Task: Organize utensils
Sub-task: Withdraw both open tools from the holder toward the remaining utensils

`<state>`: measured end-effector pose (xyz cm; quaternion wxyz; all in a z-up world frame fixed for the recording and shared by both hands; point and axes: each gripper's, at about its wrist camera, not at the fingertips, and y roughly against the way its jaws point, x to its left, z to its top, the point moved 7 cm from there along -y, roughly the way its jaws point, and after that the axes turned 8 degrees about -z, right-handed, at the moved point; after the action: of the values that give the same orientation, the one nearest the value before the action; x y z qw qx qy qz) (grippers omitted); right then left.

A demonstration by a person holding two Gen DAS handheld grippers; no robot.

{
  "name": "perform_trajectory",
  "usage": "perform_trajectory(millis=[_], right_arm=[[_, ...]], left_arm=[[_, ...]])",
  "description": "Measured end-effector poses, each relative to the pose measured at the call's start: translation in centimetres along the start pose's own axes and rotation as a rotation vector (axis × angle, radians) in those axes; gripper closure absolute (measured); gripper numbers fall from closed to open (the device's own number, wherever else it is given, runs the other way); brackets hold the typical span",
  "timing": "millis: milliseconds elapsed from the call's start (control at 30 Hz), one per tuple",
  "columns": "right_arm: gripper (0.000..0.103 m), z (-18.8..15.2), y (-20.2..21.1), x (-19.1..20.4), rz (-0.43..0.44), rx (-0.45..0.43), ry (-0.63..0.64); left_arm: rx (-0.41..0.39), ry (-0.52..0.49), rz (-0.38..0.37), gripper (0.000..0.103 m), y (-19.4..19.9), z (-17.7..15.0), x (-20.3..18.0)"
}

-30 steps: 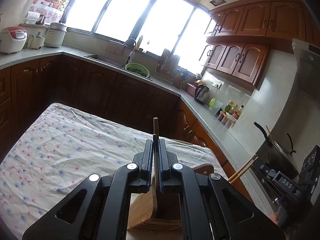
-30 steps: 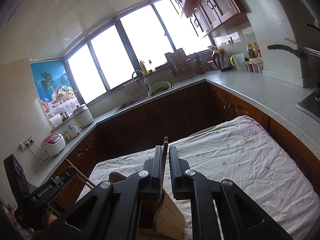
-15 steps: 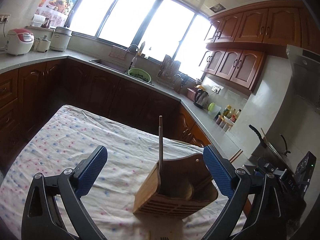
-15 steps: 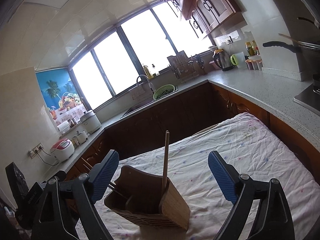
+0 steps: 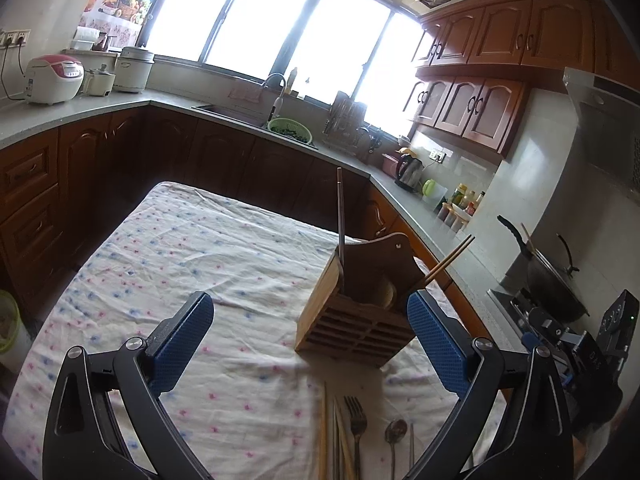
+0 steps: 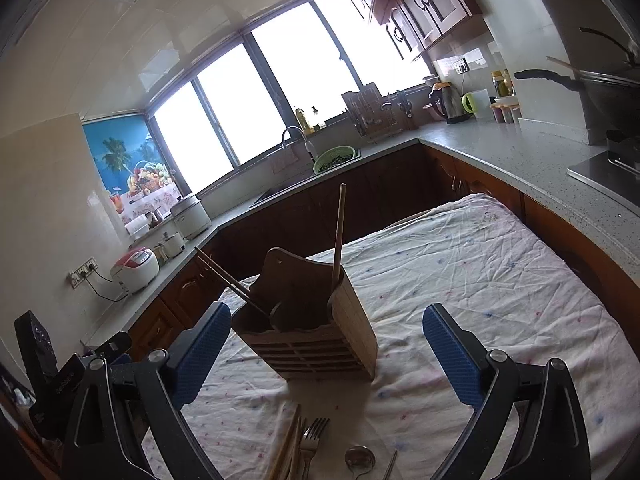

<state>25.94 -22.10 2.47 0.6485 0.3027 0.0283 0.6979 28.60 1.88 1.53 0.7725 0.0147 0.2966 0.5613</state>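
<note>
the left tool (image 5: 310,334) and the right tool (image 6: 326,348) both stand spread wide with nothing between their blue pads; their jaws have just been opening.

the wooden holder (image 5: 362,300) stands upright on the cloth-covered tabletop (image 5: 180,248), ahead of both tools. one chopstick (image 5: 340,216) stands nearly upright at one corner of it, and a pair of chopsticks (image 5: 450,258) leans out at the other side. the loose utensils lie on the cloth near the cameras: a fork (image 5: 356,420), a spoon (image 5: 395,434) and several more sticks (image 5: 325,436) side by side.

the sticks look light, stiff and thin, so they probably roll or slip out of a loose pinch; taking one near its middle, across its length, seems safest. the fork and spoon look like smooth metal lying flat on soft cloth, likely slippery, and a pinch on the handle rather than the head would suit.

the left wrist view shows more of the loose utensils' length and the right tool's body at its right edge. the right wrist view shows the holder's other side wall, the left tool's body at its left edge, and only the tips of the loose pieces.
</note>
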Motion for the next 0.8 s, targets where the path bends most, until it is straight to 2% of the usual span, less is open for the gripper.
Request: perform_trajectory(millis=[400, 800], right_arm=[[0.005, -3.0, 4.5, -1.0, -0.029, 0.009, 0.036], [0.005, -6.6, 5.6, -2.0, -0.062, 0.056, 0.055]], left_arm=[[0.049, -0.044, 0.017, 0.003, 3.1, -3.2, 0.0], [0.135, -0.048, 0.027, 0.003, 3.6, -6.8, 0.6]])
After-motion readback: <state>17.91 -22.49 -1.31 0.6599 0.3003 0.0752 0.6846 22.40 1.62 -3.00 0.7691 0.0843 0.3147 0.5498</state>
